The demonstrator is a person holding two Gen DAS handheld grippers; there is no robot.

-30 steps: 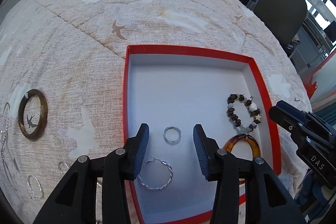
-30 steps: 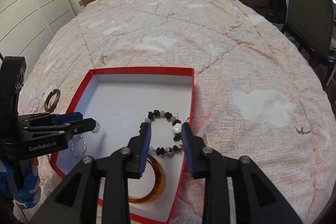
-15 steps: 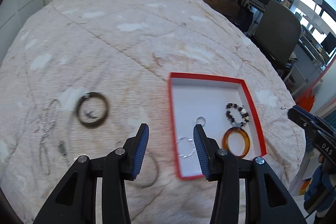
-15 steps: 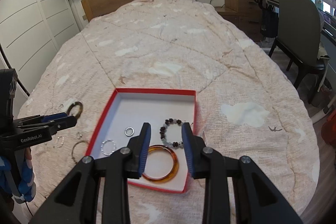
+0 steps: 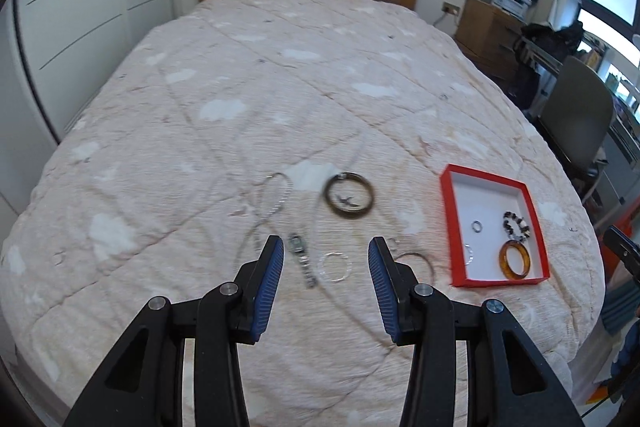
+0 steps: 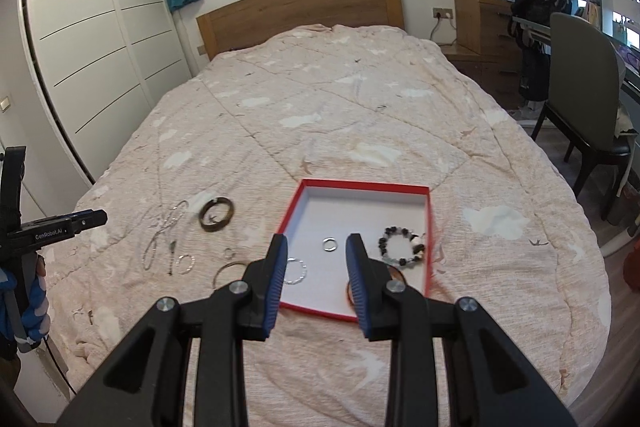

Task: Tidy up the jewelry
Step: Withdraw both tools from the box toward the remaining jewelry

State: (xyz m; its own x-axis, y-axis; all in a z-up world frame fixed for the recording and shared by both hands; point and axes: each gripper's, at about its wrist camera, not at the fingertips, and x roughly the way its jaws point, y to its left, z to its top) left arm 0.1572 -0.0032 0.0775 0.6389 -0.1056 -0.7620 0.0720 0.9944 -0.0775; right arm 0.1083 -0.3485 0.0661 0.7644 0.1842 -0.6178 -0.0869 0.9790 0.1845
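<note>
Nearest the left wrist lens, the left gripper [image 5: 326, 259] is held high above the quilt [image 5: 280, 99], angled downward, jaws parted and nothing between the blue pads [image 5: 269, 287]. Just beyond the fingertips, a thin silver hoop [image 5: 335, 267] is seen lying on the quilt, with a small watch [image 5: 302, 259] beside it to the left and a larger wire hoop [image 5: 416, 261] partly hidden behind the right finger. Farther out, a dark brown bangle [image 5: 349, 199] and a looped silver chain [image 5: 272, 203] are noted, both blurred.

Off to the right, the red box [image 5: 448, 219] is set on the quilt near the bed's edge. Inside it are found a small silver ring [image 5: 477, 226], a beaded bracelet [image 5: 516, 226], an amber bangle [image 5: 515, 260] and part of another silver hoop [image 5: 469, 253].

From the right wrist view, the right gripper [image 6: 317, 250] is likewise held above the box, tilted down, jaws apart and empty; the box's near edge is framed between the fingers. At that view's left edge, the left gripper is seen gripped in a blue-gloved hand [image 6: 34, 301].

At the far end, a wooden headboard [image 6: 300, 11] is recorded.
</note>
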